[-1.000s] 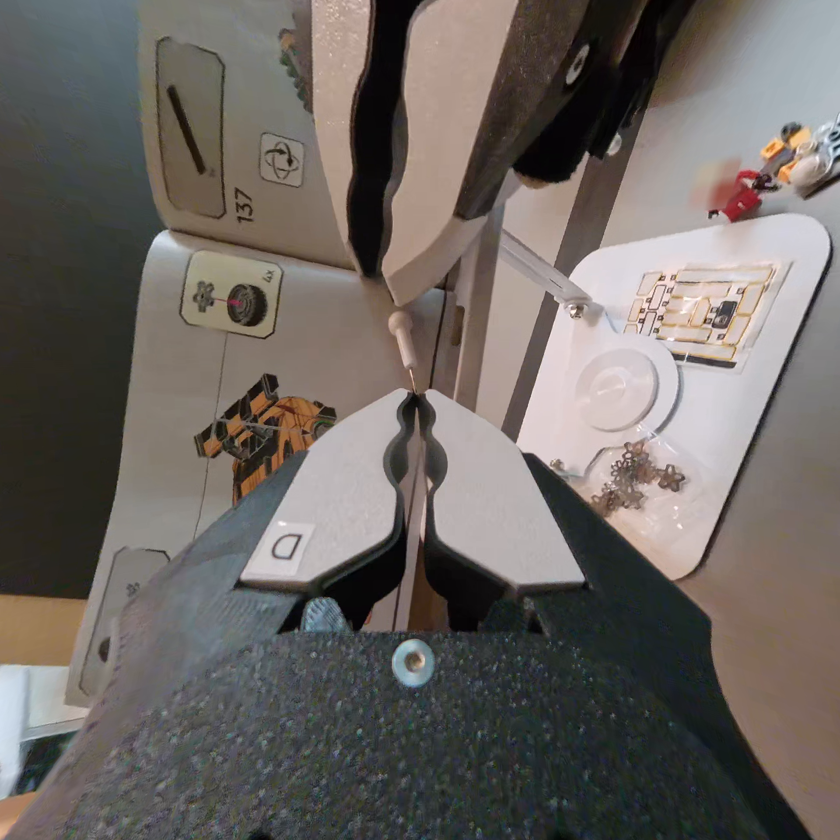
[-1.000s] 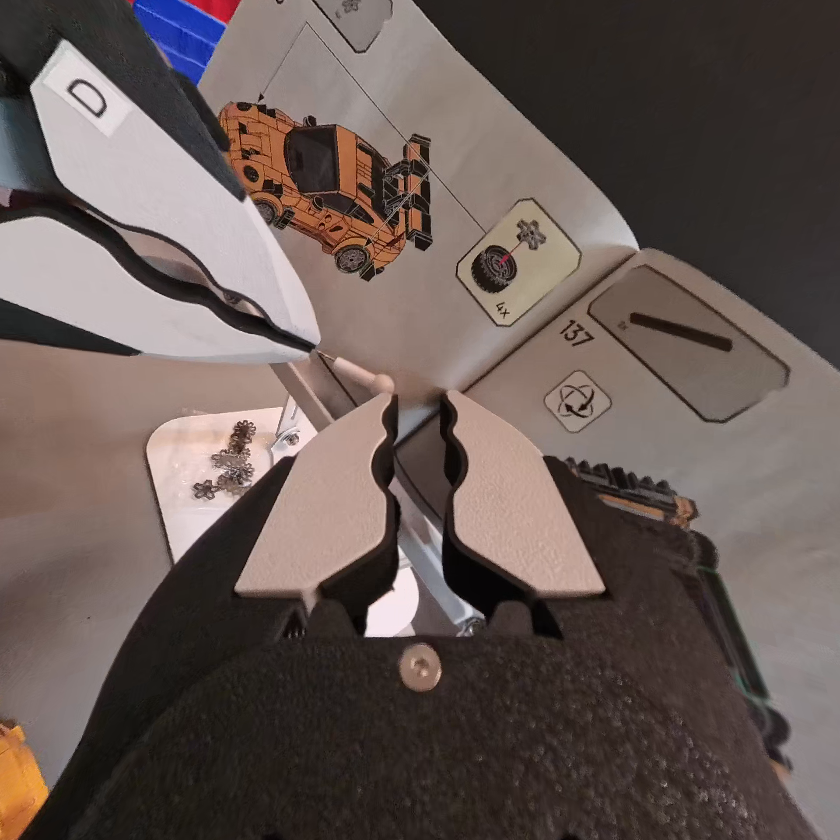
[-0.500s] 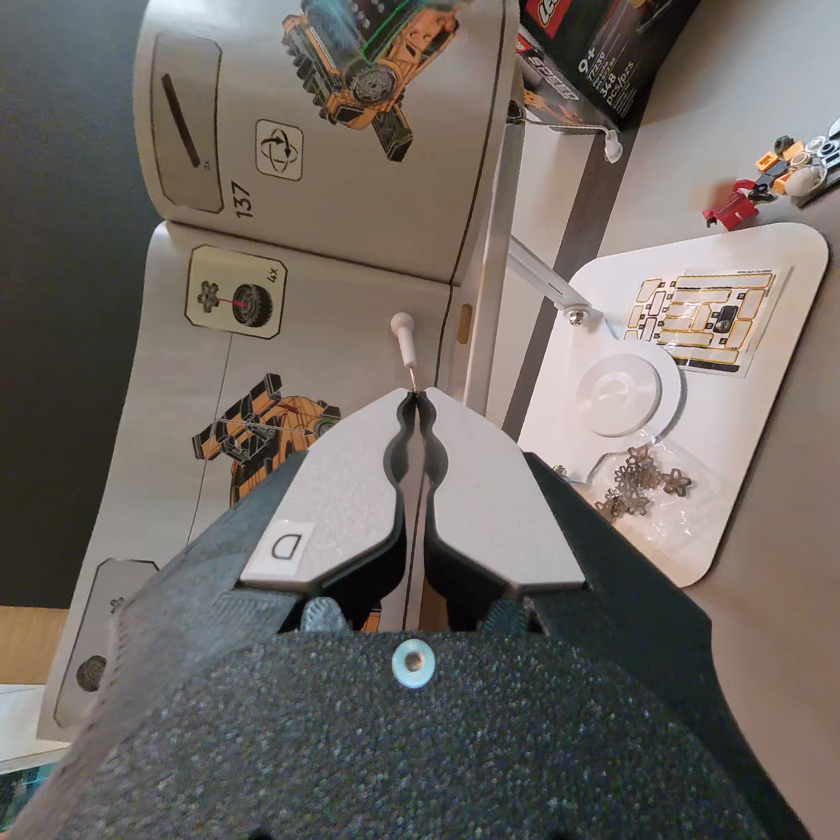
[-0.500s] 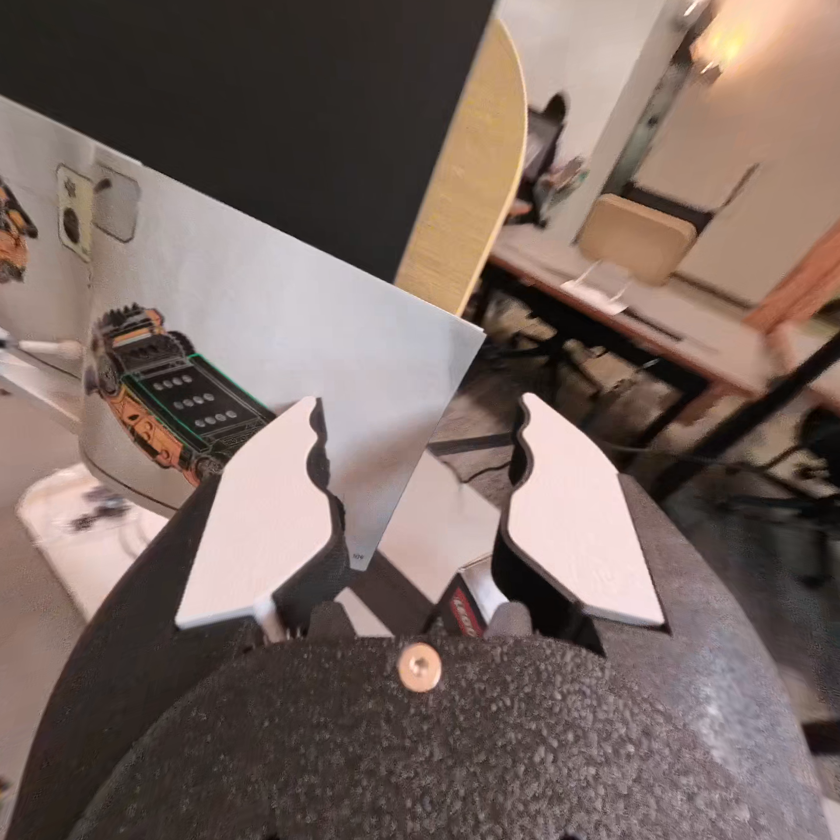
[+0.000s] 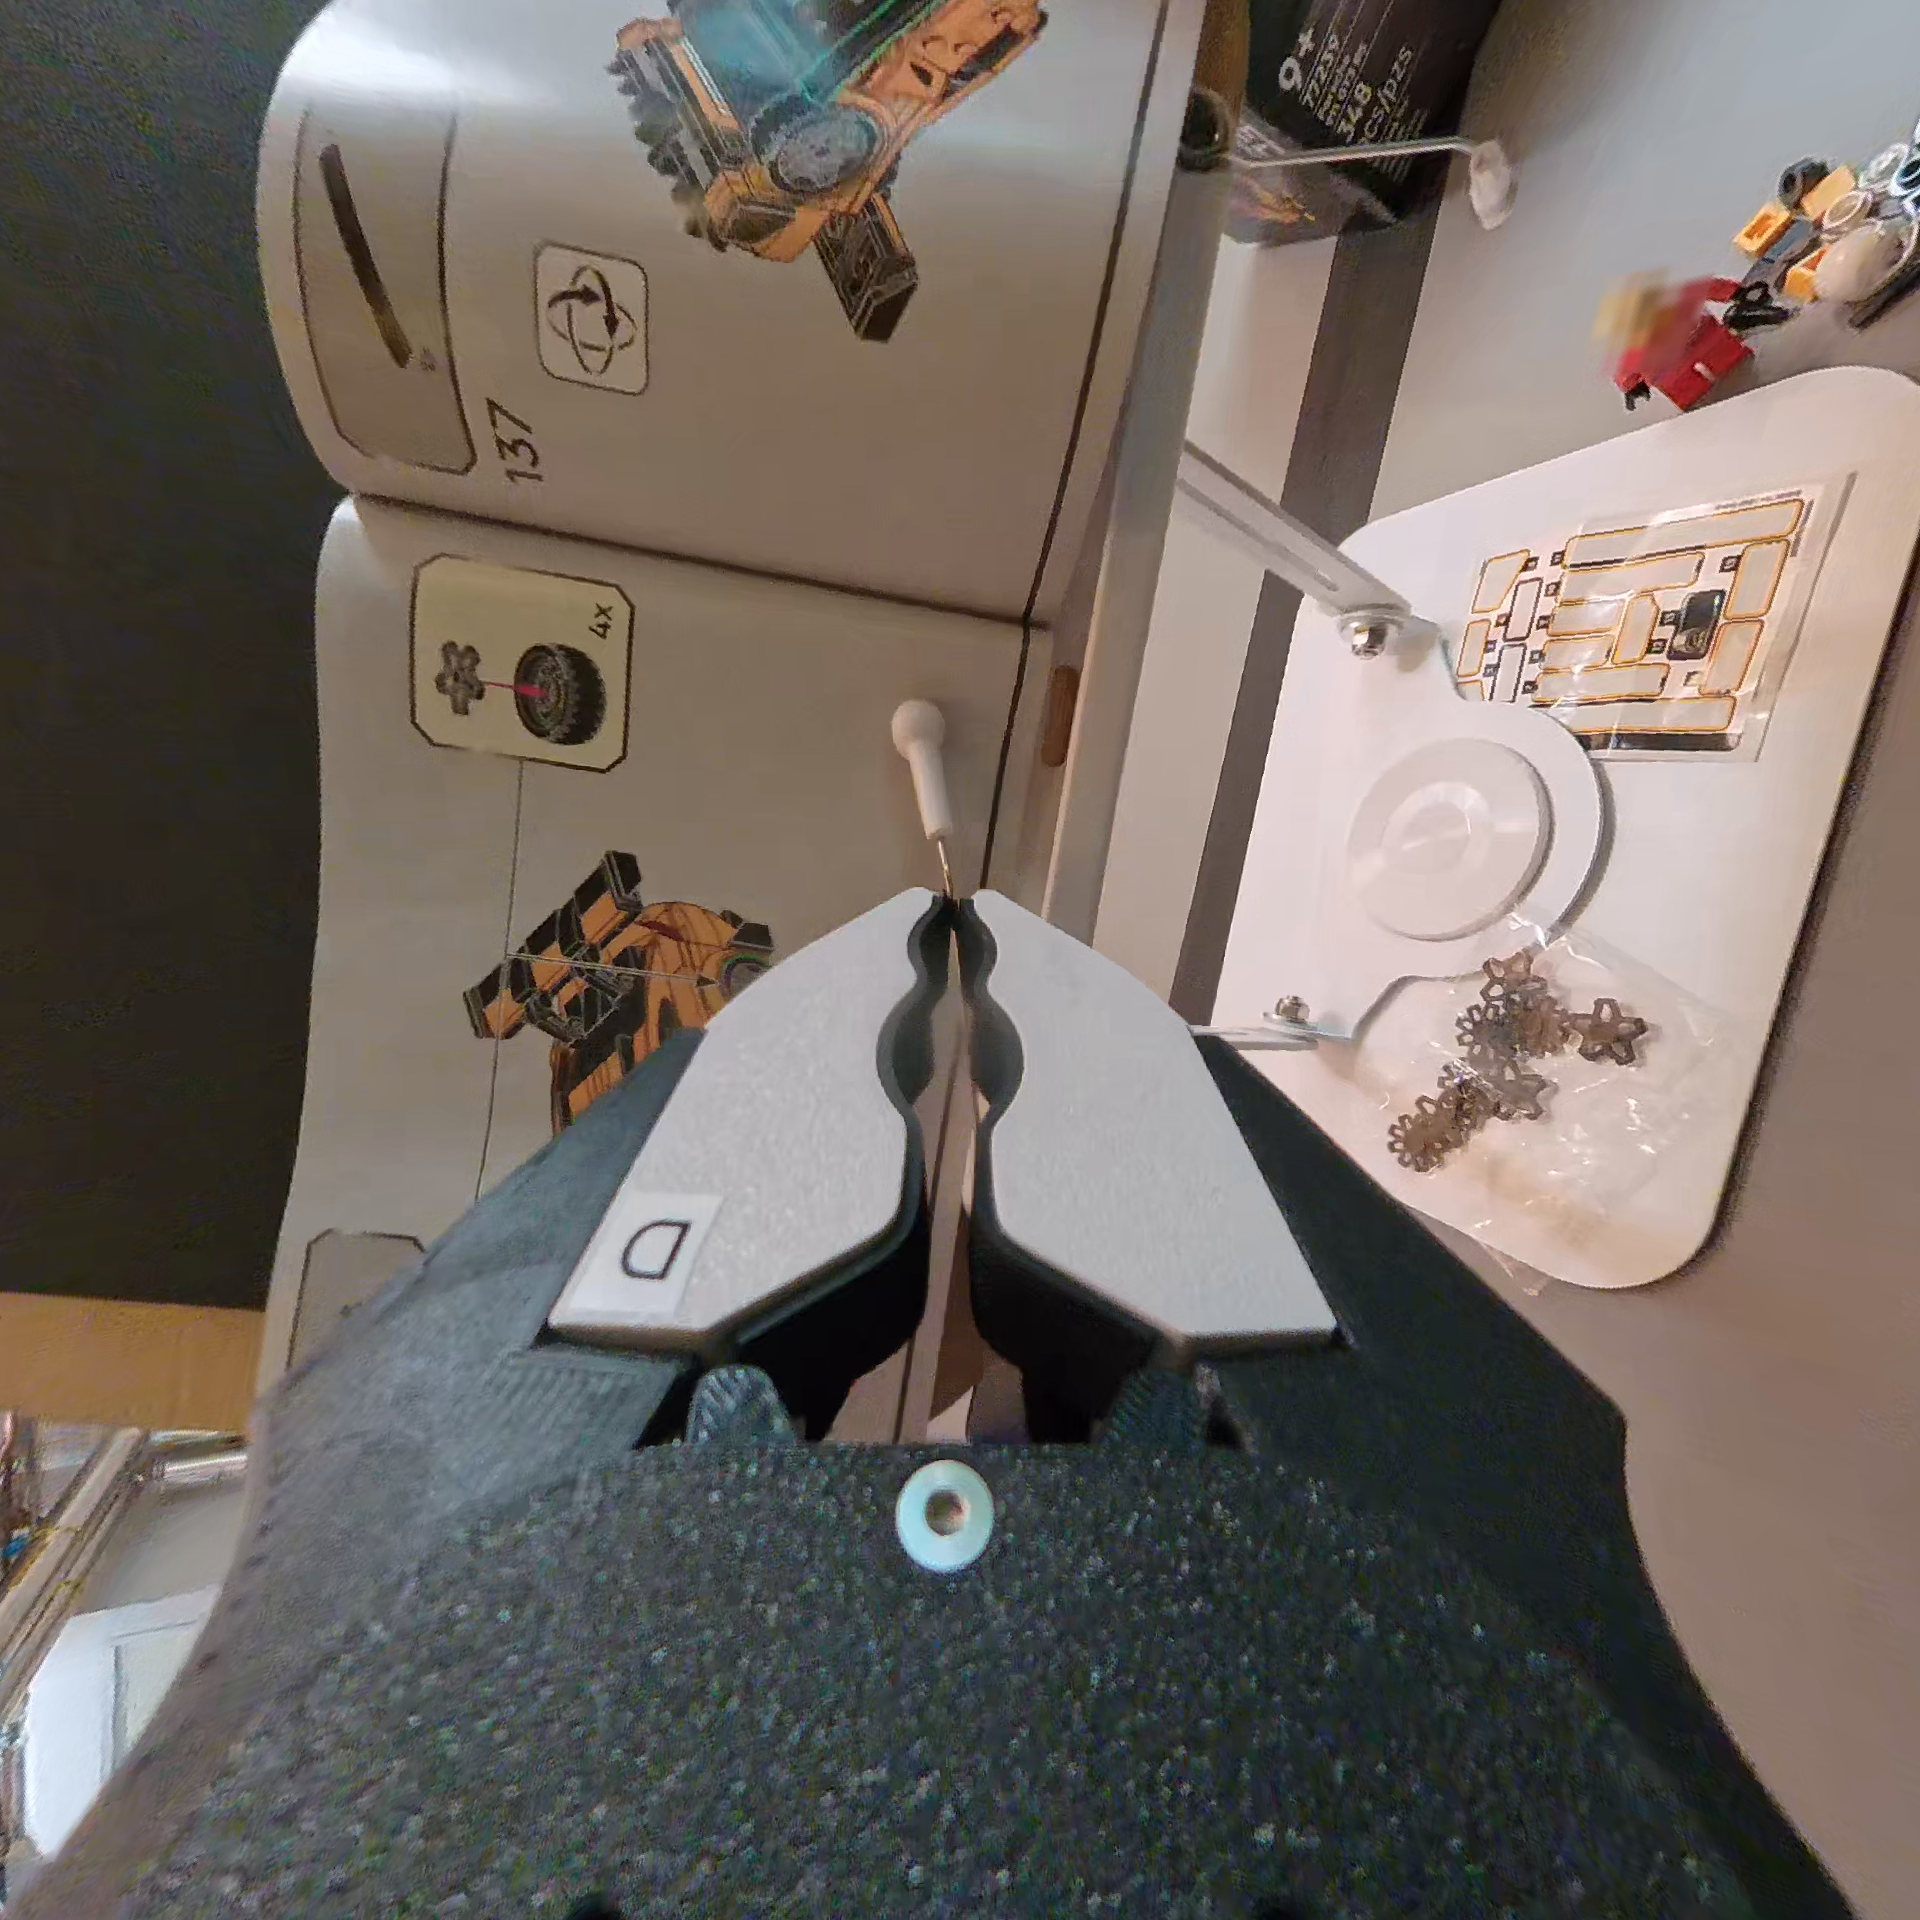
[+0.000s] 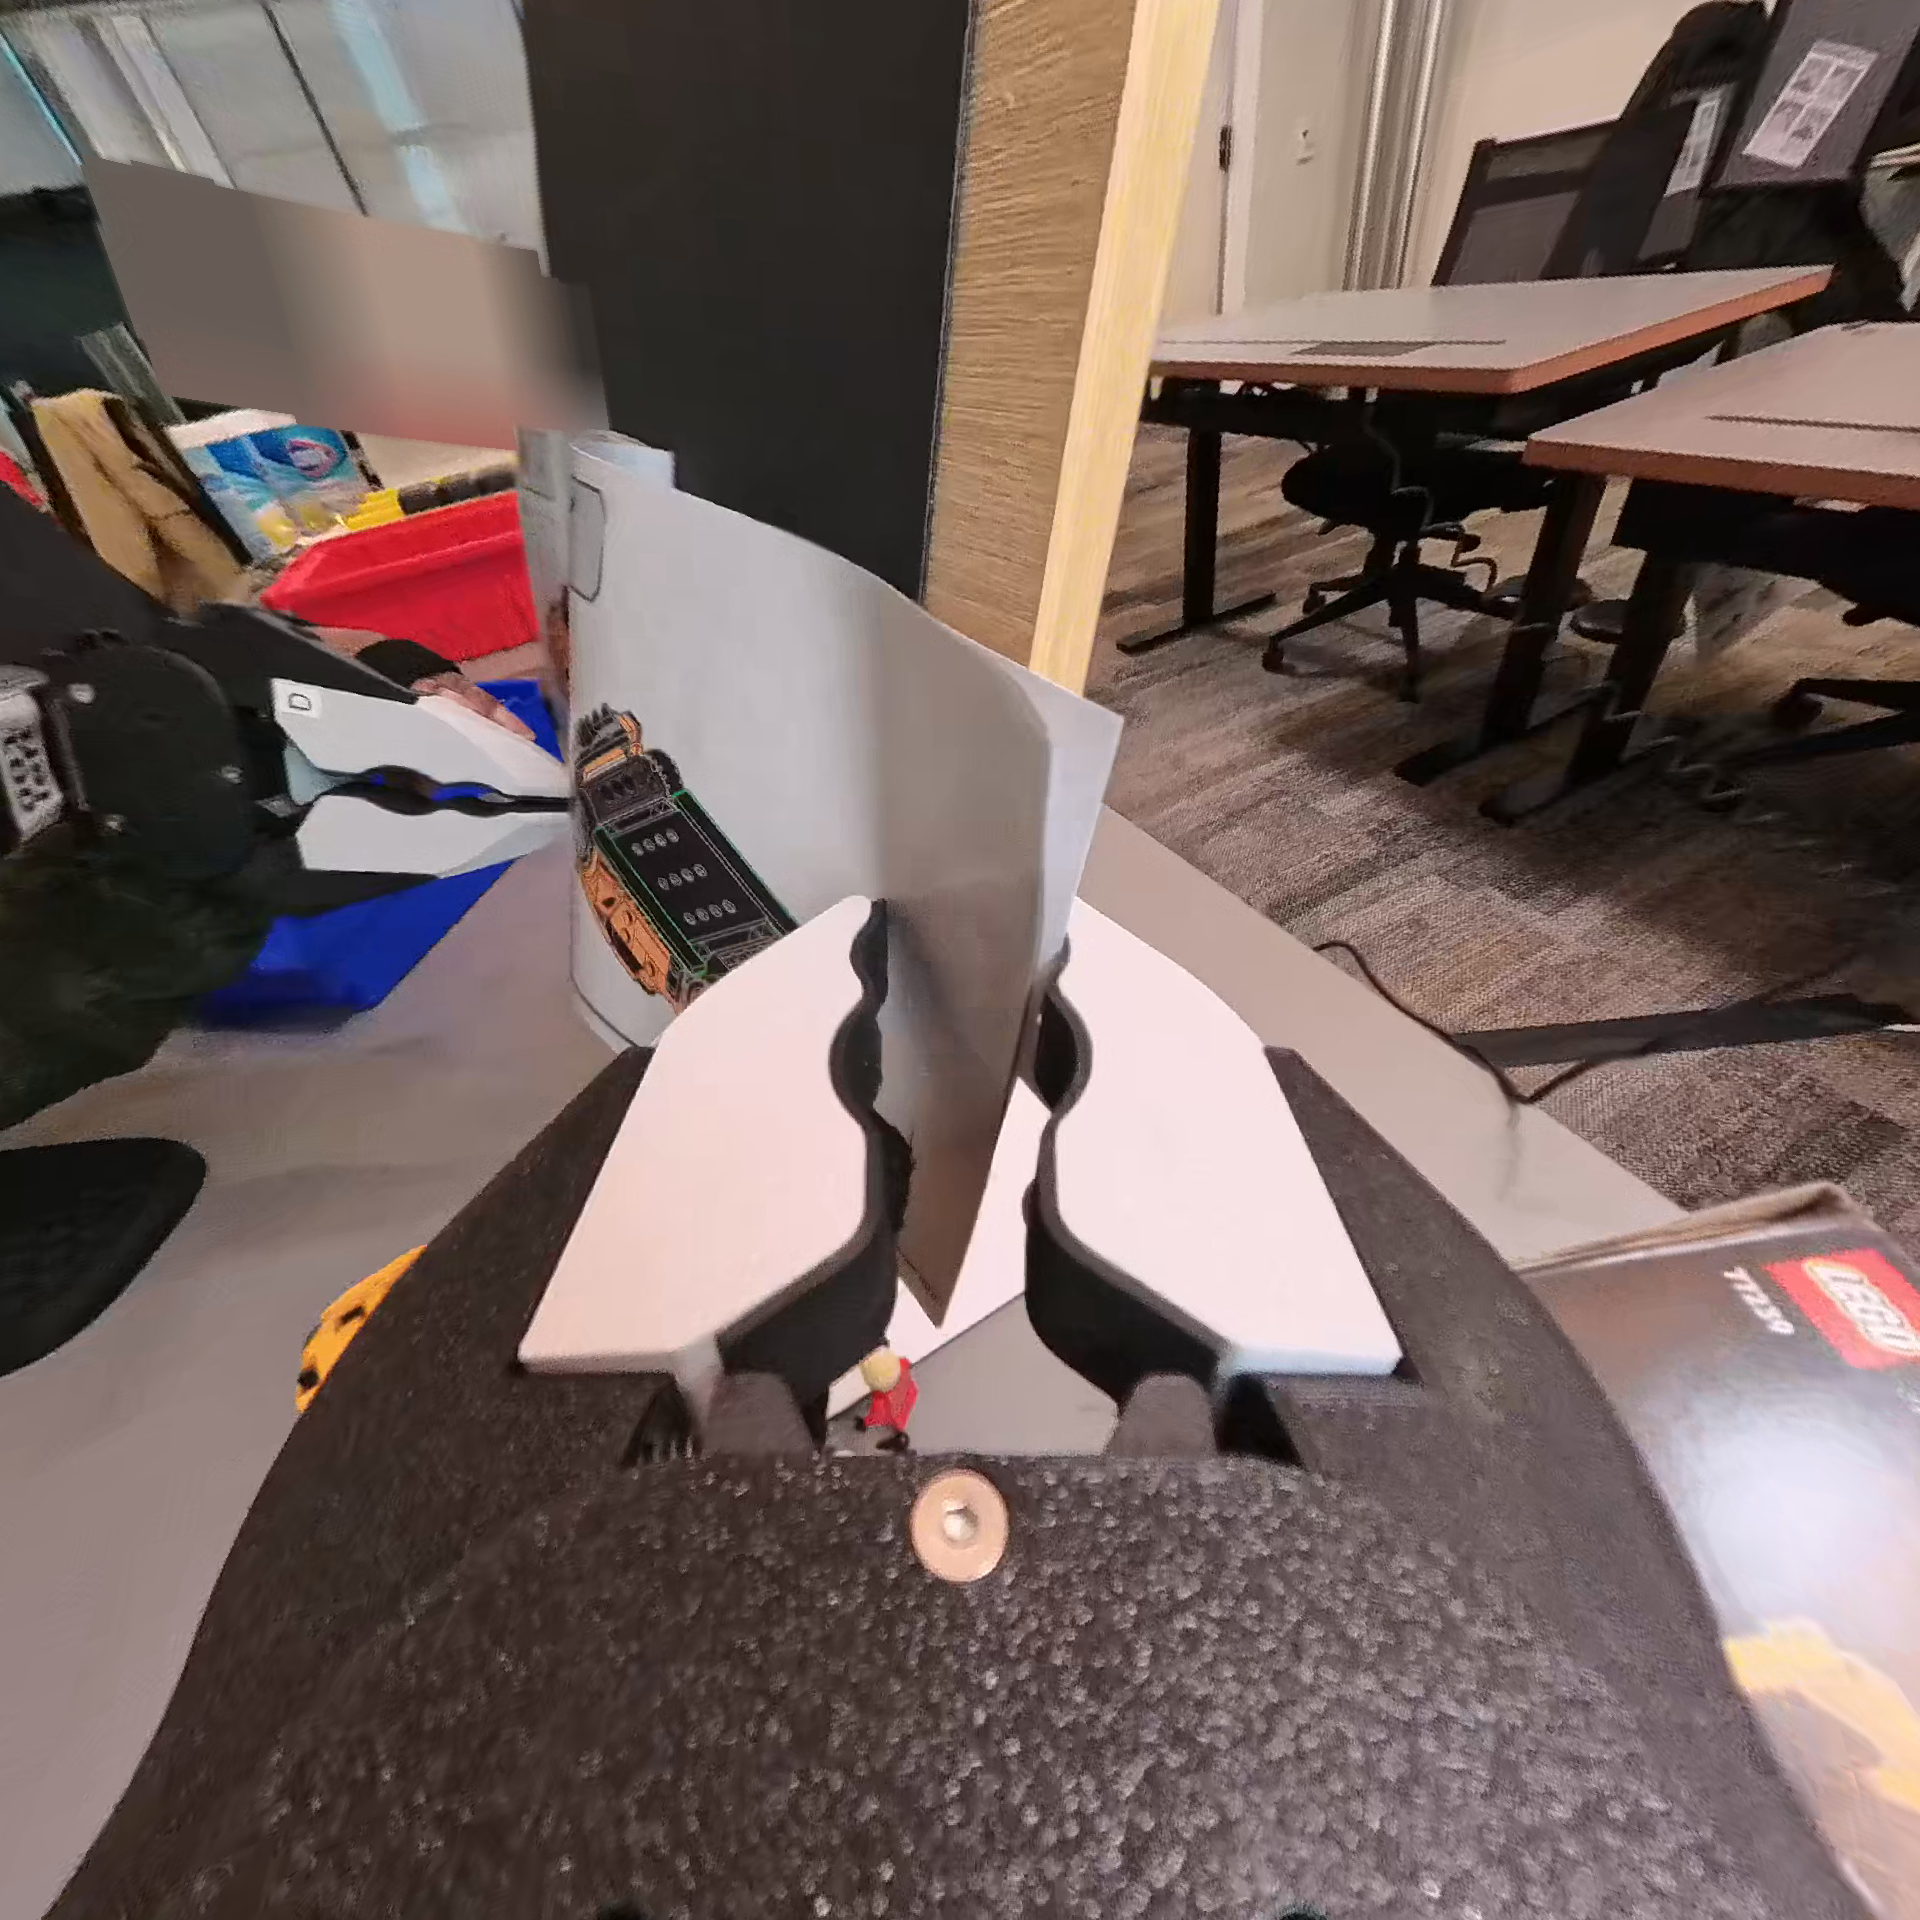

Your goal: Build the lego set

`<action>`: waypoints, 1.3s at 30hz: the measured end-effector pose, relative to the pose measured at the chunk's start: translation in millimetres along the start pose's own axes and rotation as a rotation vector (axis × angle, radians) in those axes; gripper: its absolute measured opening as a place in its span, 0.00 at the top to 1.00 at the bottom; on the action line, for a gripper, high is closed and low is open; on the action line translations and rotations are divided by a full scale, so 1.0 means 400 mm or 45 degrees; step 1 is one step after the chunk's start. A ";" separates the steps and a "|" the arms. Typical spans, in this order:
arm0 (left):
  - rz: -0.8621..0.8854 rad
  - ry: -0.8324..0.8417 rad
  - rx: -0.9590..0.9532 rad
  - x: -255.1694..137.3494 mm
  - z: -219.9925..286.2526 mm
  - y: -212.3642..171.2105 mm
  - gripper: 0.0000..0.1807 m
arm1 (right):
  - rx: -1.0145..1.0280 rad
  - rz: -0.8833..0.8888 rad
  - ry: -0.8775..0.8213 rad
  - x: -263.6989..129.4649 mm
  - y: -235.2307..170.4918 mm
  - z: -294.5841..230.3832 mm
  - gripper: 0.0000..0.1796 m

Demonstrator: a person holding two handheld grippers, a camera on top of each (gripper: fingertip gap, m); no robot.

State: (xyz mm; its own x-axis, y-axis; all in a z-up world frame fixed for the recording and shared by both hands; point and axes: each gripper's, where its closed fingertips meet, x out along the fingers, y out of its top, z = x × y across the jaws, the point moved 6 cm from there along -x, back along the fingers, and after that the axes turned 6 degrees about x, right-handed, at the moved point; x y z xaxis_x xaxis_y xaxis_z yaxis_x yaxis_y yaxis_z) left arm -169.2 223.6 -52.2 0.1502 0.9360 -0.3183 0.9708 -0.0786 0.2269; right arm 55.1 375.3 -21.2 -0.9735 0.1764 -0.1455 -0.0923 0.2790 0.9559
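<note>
White page-holder pin [image 5: 921, 753] pinched by left tool [image 5: 951, 906] (one of two)

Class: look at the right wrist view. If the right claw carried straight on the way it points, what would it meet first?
The right claw is open, and the curled page of the instruction booklet already sits between its fingers. It would push into that page first; depth beyond is unclear.

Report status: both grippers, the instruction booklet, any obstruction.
Left gripper shut on page-holder pin. Right gripper open, page of instruction booklet between its fingers. Nothing blocking the page.
</note>
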 end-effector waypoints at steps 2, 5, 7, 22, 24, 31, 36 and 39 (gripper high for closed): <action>0.013 -0.005 -0.001 0.000 -0.001 -0.004 0.99 | -0.004 0.005 -0.002 -0.007 -0.002 -0.005 0.86; -0.004 0.015 0.020 0.000 0.000 -0.005 0.99 | -0.045 0.037 -0.054 -0.020 0.011 -0.004 0.82; -0.016 -0.010 -0.042 -0.005 0.002 -0.004 0.97 | -0.063 0.048 -0.091 -0.038 0.021 -0.005 0.80; 0.407 -0.042 -0.653 -0.038 0.009 0.161 0.95 | -0.455 0.346 -0.582 -0.245 0.006 -0.270 0.81; 0.378 -0.047 -0.681 0.003 -0.007 0.191 0.97 | -0.481 0.392 -0.606 -0.260 0.003 -0.315 0.81; 0.179 -0.056 -0.665 0.107 -0.020 0.224 0.98 | -0.527 0.332 -0.619 -0.259 -0.025 -0.382 0.84; 0.112 -0.077 -0.650 0.132 -0.013 0.212 0.98 | -0.477 0.139 -0.509 -0.154 -0.111 -0.352 0.85; 0.107 -0.110 -0.637 0.144 -0.002 0.207 0.98 | -0.612 0.058 -0.496 -0.070 -0.110 -0.361 0.84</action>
State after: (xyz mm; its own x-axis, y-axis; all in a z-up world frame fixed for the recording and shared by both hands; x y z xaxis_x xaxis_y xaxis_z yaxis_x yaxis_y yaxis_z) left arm -80.5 271.1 -51.0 0.2593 0.9001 -0.3502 0.7495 0.0412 0.6608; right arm 56.3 221.8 -22.2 -0.8393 0.5348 -0.0979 -0.2248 -0.1774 0.9581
